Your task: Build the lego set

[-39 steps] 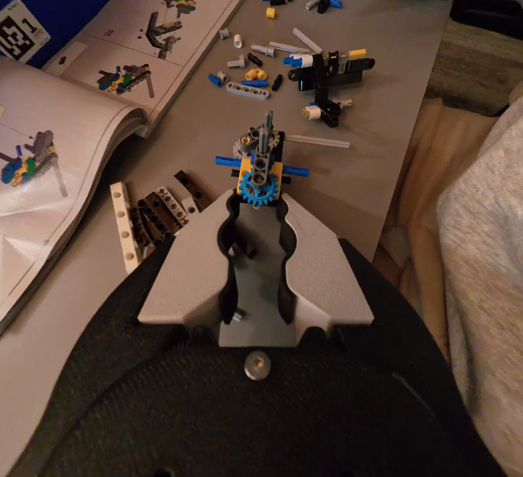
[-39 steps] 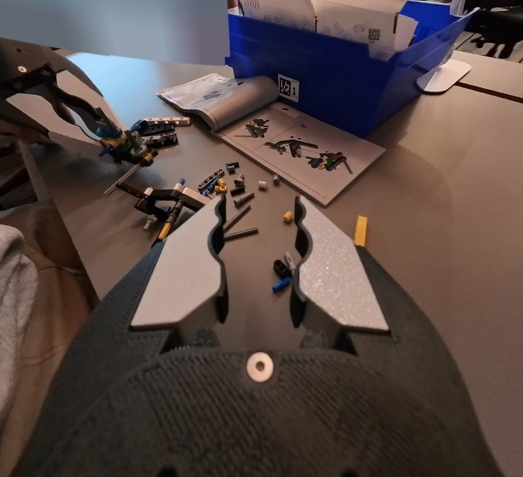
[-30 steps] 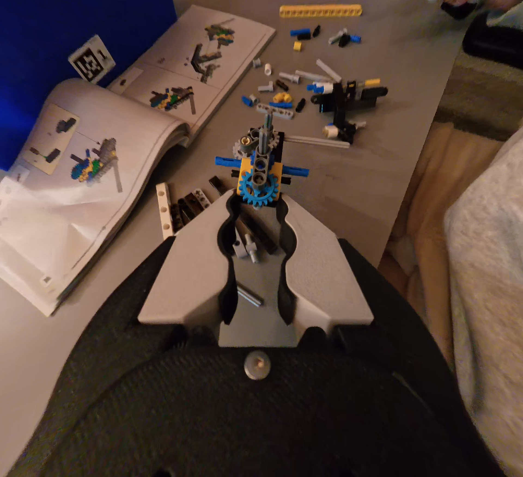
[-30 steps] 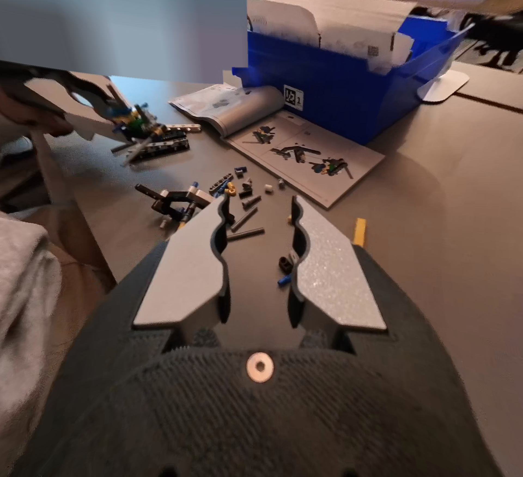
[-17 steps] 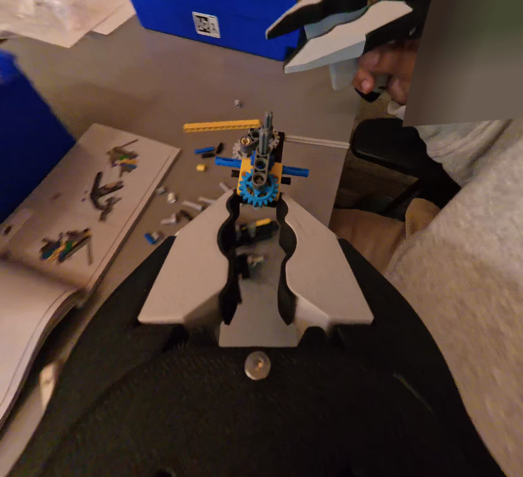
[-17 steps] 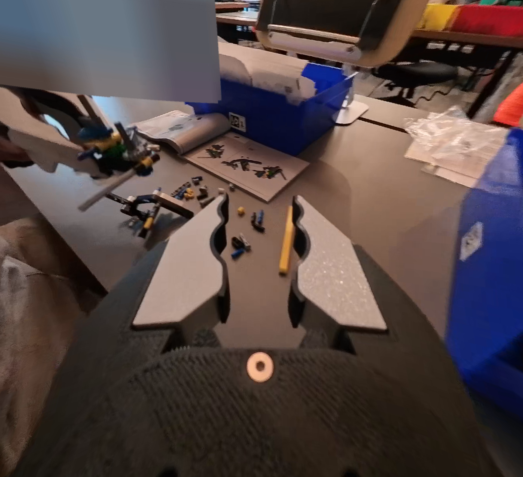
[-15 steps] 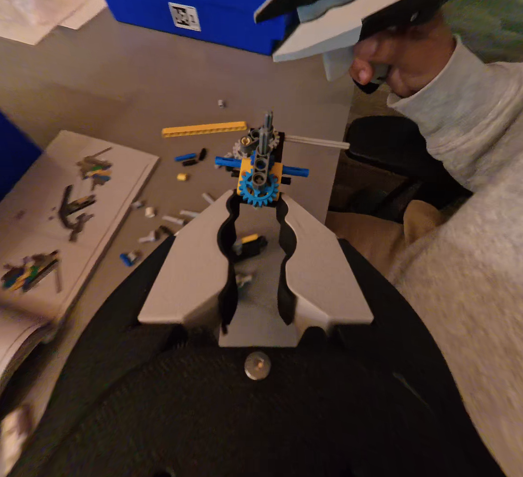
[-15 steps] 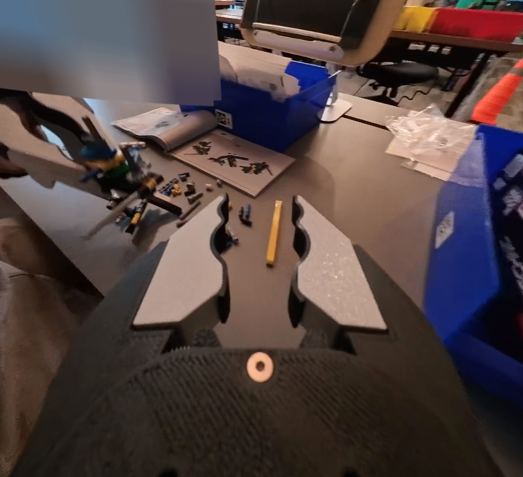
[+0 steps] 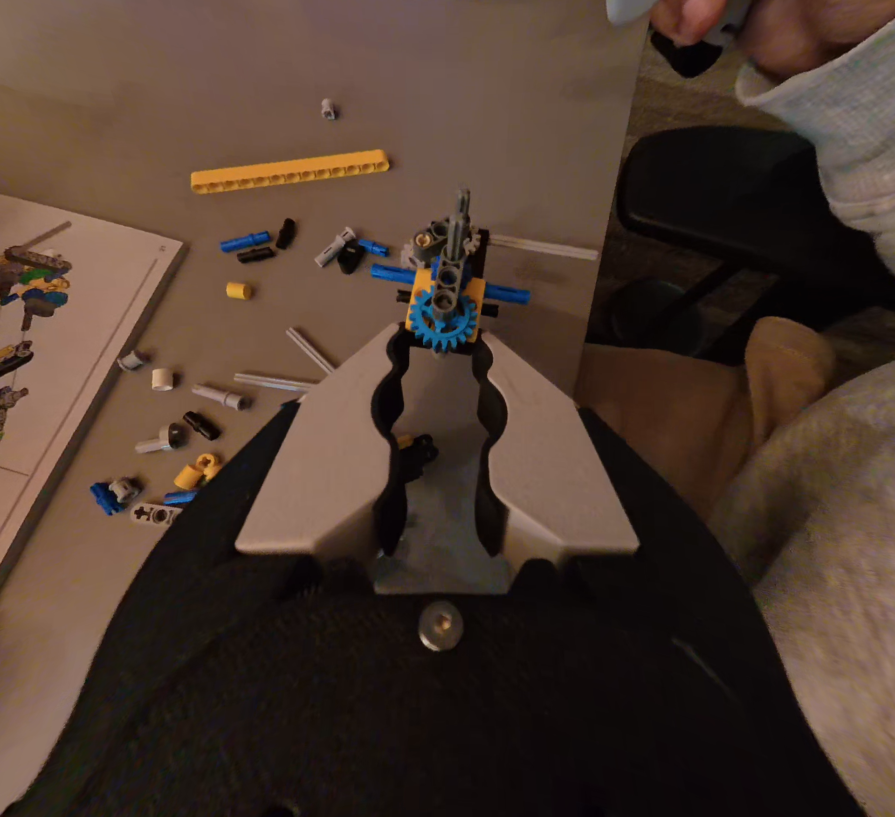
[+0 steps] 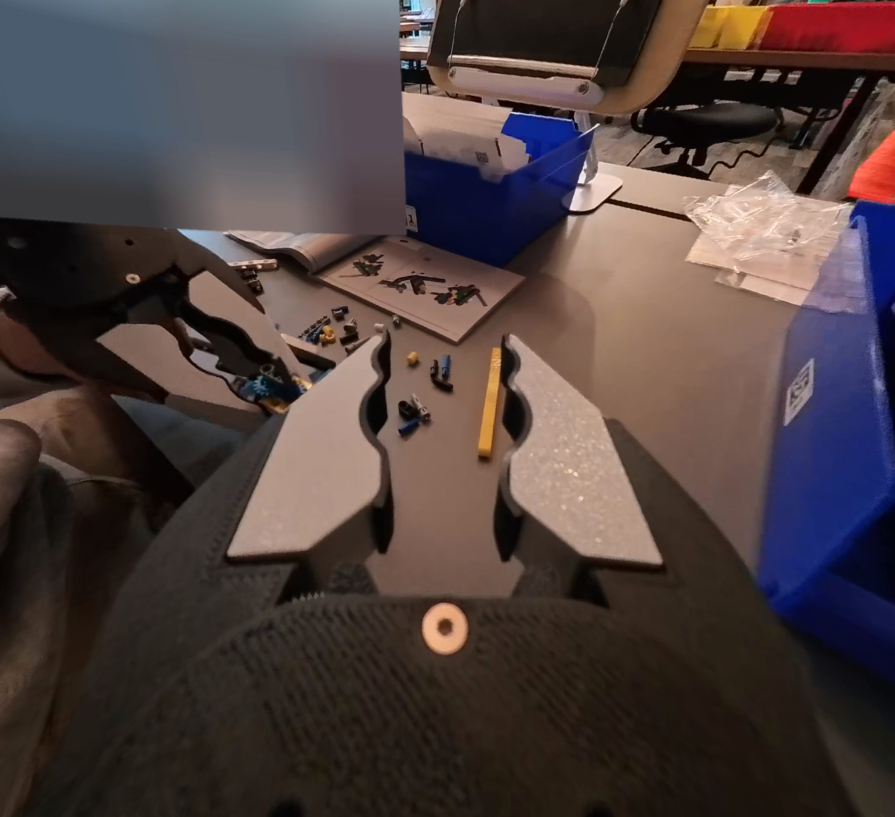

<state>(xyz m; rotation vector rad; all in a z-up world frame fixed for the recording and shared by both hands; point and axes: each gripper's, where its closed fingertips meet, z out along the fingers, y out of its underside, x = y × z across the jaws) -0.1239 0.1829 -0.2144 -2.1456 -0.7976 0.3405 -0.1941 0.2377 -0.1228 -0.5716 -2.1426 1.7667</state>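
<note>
My left gripper (image 9: 443, 342) is shut on a small lego assembly (image 9: 445, 290) with a blue gear, a yellow block, blue pins and a grey axle, held above the table's right edge. It also shows at the left of the right wrist view (image 10: 271, 387). My right gripper (image 10: 444, 342) is open and empty, above the table. A long yellow beam (image 9: 289, 171) lies on the table; in the right wrist view it (image 10: 490, 401) lies between my right fingers' line of sight. Loose pins and connectors (image 9: 252, 247) lie scattered around; several (image 10: 414, 411) lie ahead of my right gripper.
An open instruction booklet (image 10: 421, 290) lies on the grey table (image 9: 436, 81). A blue bin (image 10: 484, 198) with papers stands behind it, another blue bin (image 10: 842, 430) at the right. A plastic bag (image 10: 760, 231) and a monitor (image 10: 557, 9) stand farther back. A black chair (image 9: 726, 212) is beside the table. One gripper's finger ends stand about 12 cm off the other's.
My left gripper has swung with the assembly from over the booklet side toward the table's right edge. My right gripper has lifted and drawn back, now looking over the yellow beam.
</note>
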